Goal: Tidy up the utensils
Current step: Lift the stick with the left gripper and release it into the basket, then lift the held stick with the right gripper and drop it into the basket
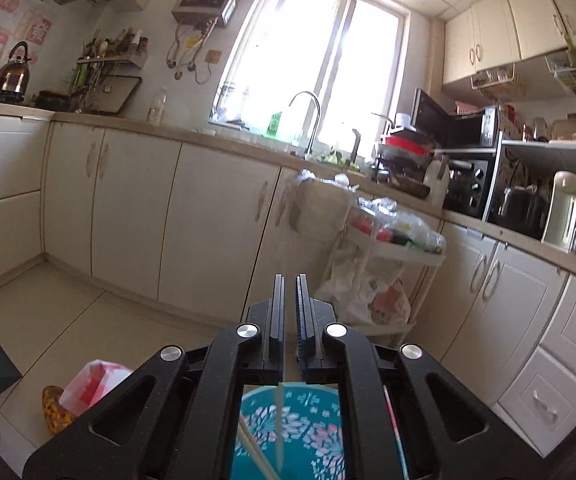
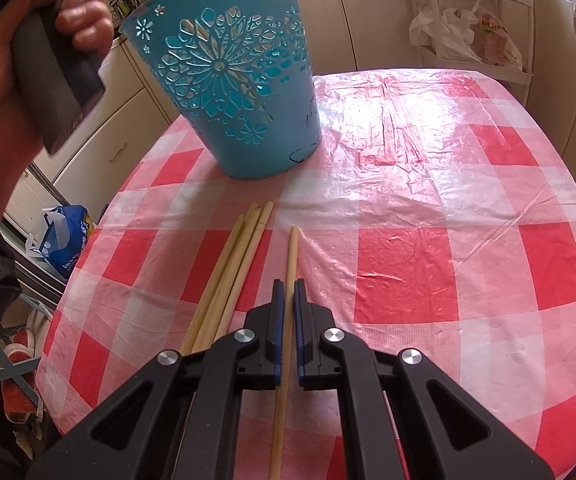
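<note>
Left wrist view first: the left gripper point(image 1: 290, 312) is level with the kitchen, its two fingers point(image 1: 276, 316) drawn together with only a thin slit between the pads and nothing caught in that slit. Below and behind the fingers, seen through the gap in the black frame, lies the open mouth of the teal basket point(image 1: 312, 432). Pale chopsticks point(image 1: 278, 428) stand inside it; one runs nearly straight up and down in the picture, in line with the slit of the fingers, and another leans across it from the lower right toward the upper left. Past the fingertips are cream cabinets point(image 1: 136, 208) and a bright window point(image 1: 320, 64).

Right wrist view: the right gripper point(image 2: 288, 300) tilts down at a table with a red-and-white checked cloth point(image 2: 408, 264). Its fingers are clenched on a single chopstick point(image 2: 291, 256), which passes between the blue pads; its long axis follows the line of the fingers, one end reaching forward beyond the tips toward the basket point(image 2: 240, 80), the other running back under the frame. Just left of the fingers lies a bundle of chopsticks point(image 2: 244, 248), flat on the cloth, slanting slightly rightward as they go forward. The basket stands upright ahead and to the left, well apart from the tips. At the upper left a hand point(image 2: 16, 80) grips a dark handle.
</note>
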Demonstrator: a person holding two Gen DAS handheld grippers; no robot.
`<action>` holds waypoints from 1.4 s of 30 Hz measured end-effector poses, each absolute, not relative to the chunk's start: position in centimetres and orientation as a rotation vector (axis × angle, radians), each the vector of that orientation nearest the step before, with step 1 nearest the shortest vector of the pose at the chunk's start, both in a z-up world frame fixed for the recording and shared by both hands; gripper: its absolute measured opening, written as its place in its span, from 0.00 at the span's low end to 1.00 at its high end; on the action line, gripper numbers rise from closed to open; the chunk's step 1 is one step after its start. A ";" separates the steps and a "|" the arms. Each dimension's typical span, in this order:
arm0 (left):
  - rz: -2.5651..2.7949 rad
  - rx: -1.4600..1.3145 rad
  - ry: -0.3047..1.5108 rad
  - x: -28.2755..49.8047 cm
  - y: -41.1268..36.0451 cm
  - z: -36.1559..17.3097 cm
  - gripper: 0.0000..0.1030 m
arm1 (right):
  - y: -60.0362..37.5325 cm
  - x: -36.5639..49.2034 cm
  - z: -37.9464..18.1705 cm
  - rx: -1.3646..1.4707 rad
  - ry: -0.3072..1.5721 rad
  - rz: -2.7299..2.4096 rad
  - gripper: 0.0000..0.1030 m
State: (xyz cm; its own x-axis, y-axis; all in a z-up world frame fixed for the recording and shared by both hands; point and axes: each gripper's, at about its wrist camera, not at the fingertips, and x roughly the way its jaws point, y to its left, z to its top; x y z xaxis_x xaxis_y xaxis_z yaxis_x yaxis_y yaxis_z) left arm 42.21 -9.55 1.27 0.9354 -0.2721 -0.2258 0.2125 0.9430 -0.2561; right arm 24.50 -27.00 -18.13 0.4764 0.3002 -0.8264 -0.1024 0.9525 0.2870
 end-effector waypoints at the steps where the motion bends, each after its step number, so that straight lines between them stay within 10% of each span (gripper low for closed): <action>1: -0.257 -0.222 0.279 42.1 -9.6 0.8 0.05 | -27.0 24.5 -18.1 0.210 1.048 0.249 0.06; 6: -0.285 -0.187 0.340 39.9 -8.5 -1.4 0.07 | -27.0 24.5 -18.1 0.213 1.048 0.250 0.06; 10: -0.259 -0.206 0.383 37.9 -6.1 -2.8 0.39 | -26.7 24.5 -18.1 0.199 1.046 0.255 0.09; 19: -0.205 -0.378 0.591 32.8 -0.3 -9.9 0.76 | -27.8 24.5 -18.2 0.261 1.047 0.265 0.05; 42: -0.159 -0.492 0.736 31.8 2.0 -16.5 0.82 | -30.8 22.9 -10.8 0.588 0.724 0.487 0.05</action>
